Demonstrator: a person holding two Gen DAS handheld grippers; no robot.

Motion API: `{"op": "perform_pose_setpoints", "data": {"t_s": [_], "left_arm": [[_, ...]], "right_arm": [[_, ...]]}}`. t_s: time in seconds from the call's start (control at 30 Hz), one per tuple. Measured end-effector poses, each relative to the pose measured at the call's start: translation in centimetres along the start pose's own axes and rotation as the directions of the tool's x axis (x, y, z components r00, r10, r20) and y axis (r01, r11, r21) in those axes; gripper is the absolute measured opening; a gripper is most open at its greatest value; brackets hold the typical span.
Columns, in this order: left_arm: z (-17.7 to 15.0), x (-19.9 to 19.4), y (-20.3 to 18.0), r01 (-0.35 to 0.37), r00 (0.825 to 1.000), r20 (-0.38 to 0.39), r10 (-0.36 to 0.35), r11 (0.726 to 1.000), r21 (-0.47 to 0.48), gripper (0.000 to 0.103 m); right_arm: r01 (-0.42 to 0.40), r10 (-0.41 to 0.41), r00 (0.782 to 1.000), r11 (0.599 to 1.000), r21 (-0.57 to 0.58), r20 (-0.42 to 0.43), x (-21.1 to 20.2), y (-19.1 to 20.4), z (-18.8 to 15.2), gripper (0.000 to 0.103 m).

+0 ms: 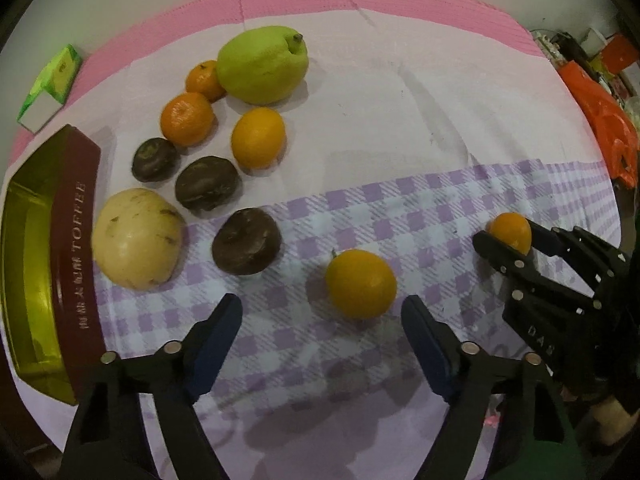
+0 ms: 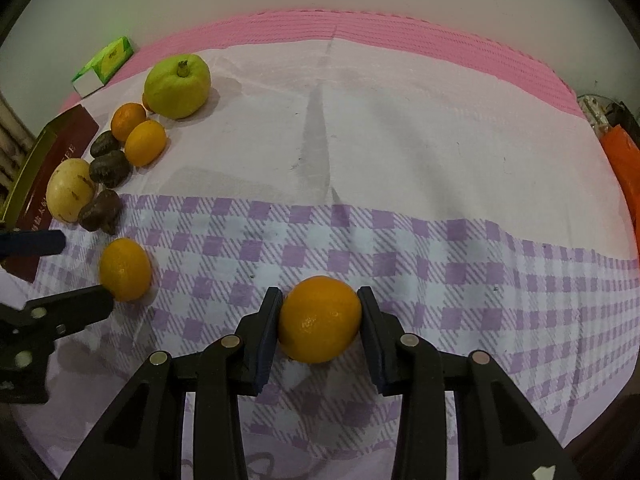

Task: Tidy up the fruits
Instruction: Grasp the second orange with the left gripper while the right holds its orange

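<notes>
Lilac-checked cloth (image 2: 440, 248) over a pink mat (image 1: 400, 4), plain wall behind. Right gripper (image 2: 320, 320) clenched on an orange (image 2: 320, 318), pads pressing both flanks, fruit apparently just clear of the cloth. Left gripper (image 1: 322, 332) released, jaws wide and gripping nothing; a second orange (image 1: 361, 283) on the cloth just ahead, slightly right of the gap's centre. Farther out on the left: grouped oranges (image 1: 187, 119), three dark brown fruits (image 1: 208, 183), a pale yellow fruit (image 1: 138, 239), a big green fruit (image 1: 262, 65), with a gold and maroon box (image 1: 76, 240) at the edge. Probably gathering like with like. Best done by centring the loose orange between the left pads before squeezing, gripping across its widest part, lifting straight, and setting both down beside the other oranges without nudging round neighbours into a roll.
</notes>
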State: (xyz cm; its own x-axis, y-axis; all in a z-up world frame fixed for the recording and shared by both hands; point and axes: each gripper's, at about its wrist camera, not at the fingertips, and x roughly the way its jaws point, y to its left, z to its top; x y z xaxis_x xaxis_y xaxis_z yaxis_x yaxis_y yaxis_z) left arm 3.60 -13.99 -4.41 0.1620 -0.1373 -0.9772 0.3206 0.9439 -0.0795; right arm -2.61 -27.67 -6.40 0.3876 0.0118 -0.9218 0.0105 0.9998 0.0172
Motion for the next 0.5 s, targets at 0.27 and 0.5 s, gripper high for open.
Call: {"op": "perform_pose_setpoints", "data": {"t_s": [0.27, 0.5], "left_arm": [[1.4, 1.2, -1.5, 0.021, 1.0, -0.004, -0.021, 1.0, 0.008, 0.069], [1.9, 2.8, -1.9, 0.043, 0.999, -0.031, -0.043, 0.999, -0.008, 0.049]], "right_arm": [[-0.007, 0.007, 1.0, 1.0, 0.007, 0.001, -0.2, -0.3, 0.0, 0.036], [-0.009, 0.009, 1.0, 1.0, 0.009, 0.002, -0.2, -0.3, 0.0, 0.036]]}}
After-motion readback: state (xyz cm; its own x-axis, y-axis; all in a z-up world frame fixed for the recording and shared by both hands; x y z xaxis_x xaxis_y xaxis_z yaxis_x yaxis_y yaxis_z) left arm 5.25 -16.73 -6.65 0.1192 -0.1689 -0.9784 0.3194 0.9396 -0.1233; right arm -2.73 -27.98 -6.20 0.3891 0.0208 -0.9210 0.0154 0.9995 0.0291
